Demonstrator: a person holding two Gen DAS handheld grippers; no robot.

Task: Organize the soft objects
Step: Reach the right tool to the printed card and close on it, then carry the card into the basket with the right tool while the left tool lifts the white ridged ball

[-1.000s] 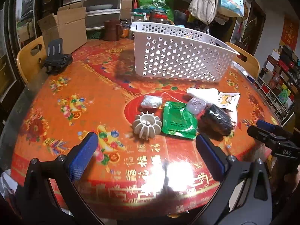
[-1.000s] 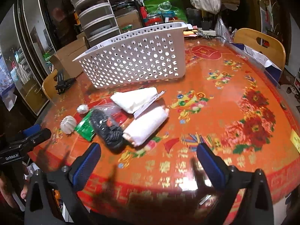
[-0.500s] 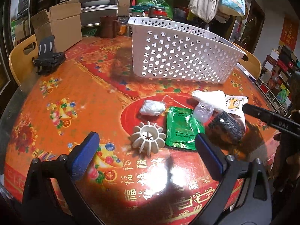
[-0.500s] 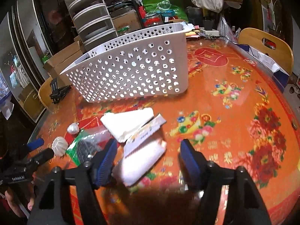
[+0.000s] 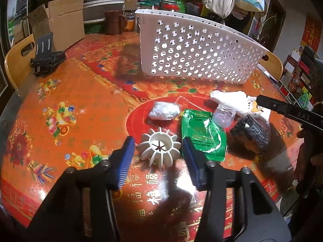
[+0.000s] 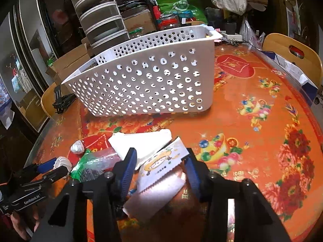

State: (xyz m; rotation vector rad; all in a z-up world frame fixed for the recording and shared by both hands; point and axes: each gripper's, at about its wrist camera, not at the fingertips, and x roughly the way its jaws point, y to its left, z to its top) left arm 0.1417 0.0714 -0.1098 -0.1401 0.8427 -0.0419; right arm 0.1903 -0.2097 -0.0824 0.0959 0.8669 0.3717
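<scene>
My left gripper (image 5: pixel 158 154) is open, its blue pads on either side of a cream ribbed soft ball (image 5: pixel 159 146) without visibly pressing it. My right gripper (image 6: pixel 160 168) is open around a white packet with a cartoon print (image 6: pixel 161 165) lying on a white roll (image 6: pixel 155 196). Beside them lie a green packet (image 5: pixel 201 134), a black mesh item (image 5: pixel 251 132), a clear bag (image 5: pixel 224 116), a white wad (image 5: pixel 164 111) and a folded white cloth (image 6: pixel 141 143). The white perforated basket (image 5: pixel 197 46) stands behind them.
The round table has an orange-red patterned cover (image 5: pixel 80 104). A black phone stand (image 5: pixel 47 57) and a cardboard box (image 5: pixel 58 24) sit at the far left. Wooden chairs (image 6: pixel 292 54) ring the table. Jars, a mug and bags crowd the back.
Both grippers have moved forward and down toward the objects and narrowed. The left now straddles the ribbed ball; the right now straddles the cartoon packet.
</scene>
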